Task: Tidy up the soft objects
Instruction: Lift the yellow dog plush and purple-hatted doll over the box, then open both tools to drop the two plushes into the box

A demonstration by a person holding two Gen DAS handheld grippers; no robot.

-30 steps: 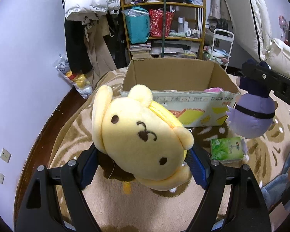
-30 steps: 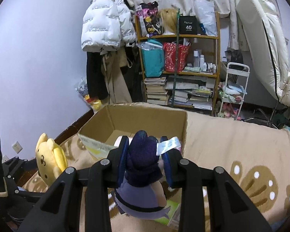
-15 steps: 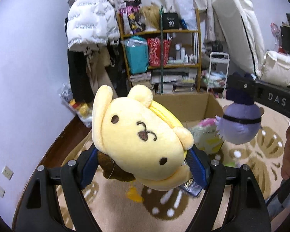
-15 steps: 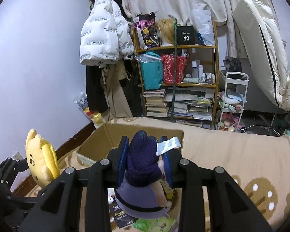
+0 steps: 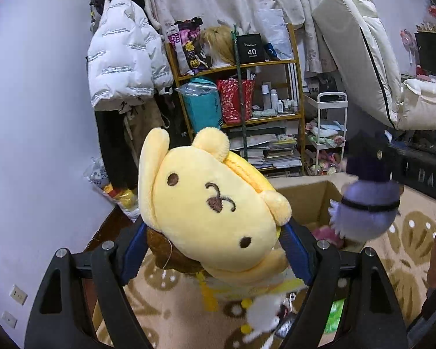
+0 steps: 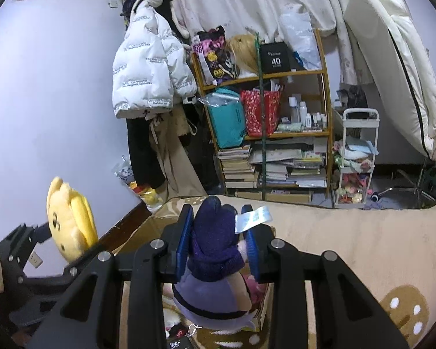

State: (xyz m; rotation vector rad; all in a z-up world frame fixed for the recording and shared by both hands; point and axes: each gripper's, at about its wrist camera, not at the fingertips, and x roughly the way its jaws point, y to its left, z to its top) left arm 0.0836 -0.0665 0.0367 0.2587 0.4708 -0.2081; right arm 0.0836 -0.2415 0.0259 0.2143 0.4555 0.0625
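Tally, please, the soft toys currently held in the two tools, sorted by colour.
Yellow: 1, the round-faced yellow plush dog in the left tool.
Purple: 1, the purple plush doll in a dark knitted hat in the right tool.
Total: 2.

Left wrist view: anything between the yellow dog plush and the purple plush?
Only the open cardboard box shows behind the gap between the yellow dog plush and the purple plush; nothing hangs between them in the left wrist view.

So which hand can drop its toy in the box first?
Probably right: its hand-held gripper holds the purple plush right over the cardboard box, while the yellow plush hangs nearer the camera.
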